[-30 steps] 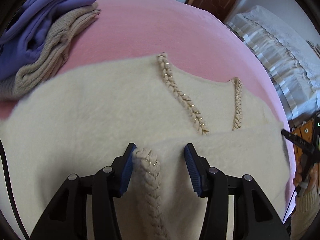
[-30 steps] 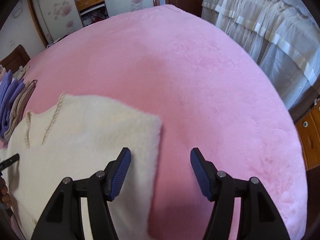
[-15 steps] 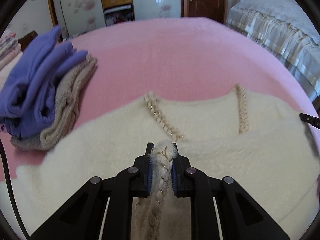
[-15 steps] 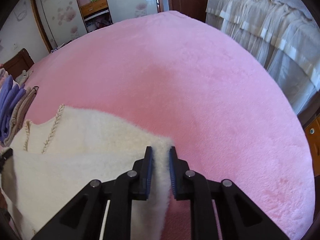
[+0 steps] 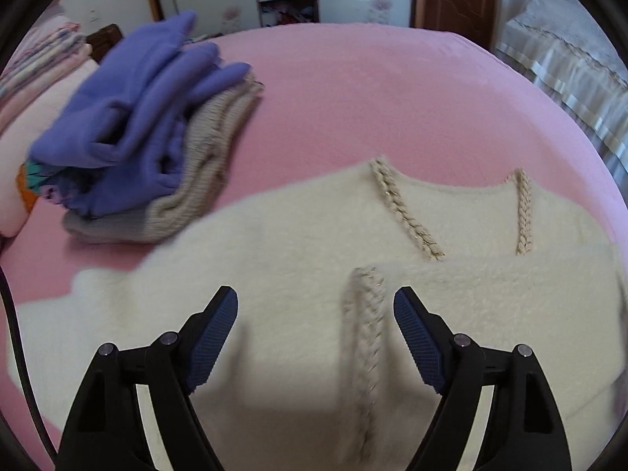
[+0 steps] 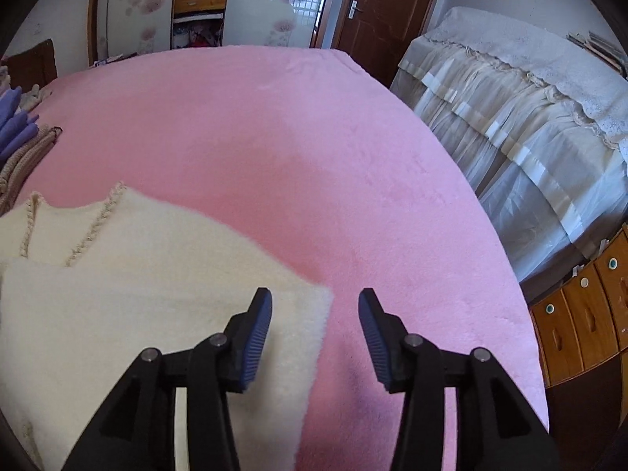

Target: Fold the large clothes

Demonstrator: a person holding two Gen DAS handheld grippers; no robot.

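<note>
Two hand-held grippers: we note both stand wide apart with nothing between the pads; left hand-held gripper (image 5: 316, 308) hangs over the folded panel, right hand-held gripper (image 6: 315, 310) straddles its outer corner.
Nearest cloth: the cream sweater (image 5: 274, 259) lies flat on the pink bed (image 6: 314, 149); its lower part is turned up over the body, the fold's free edge just short of the neckline.
Braided trim (image 5: 363, 333): runs up between the left pads, touching neither; blurred, so we cannot read more of it.
Neckline braids (image 5: 408, 212): two, uncovered beyond the fold edge.
Right corner (image 6: 314, 302): folded layer ends squarely, resting on the bed between the right pads.
Done, in our judgement: one bottom-to-top fold laid and let go.
Left, in our judgement: the sides look wide and unfolded; a further fold or two, then moving it to the pile.
Far left: stack of folded clothes (image 5: 157, 129), purple on top of beige knit, well apart from the sweater's body.
Beyond: second bed with white cover (image 6: 510, 117), wardrobe, door.
</note>
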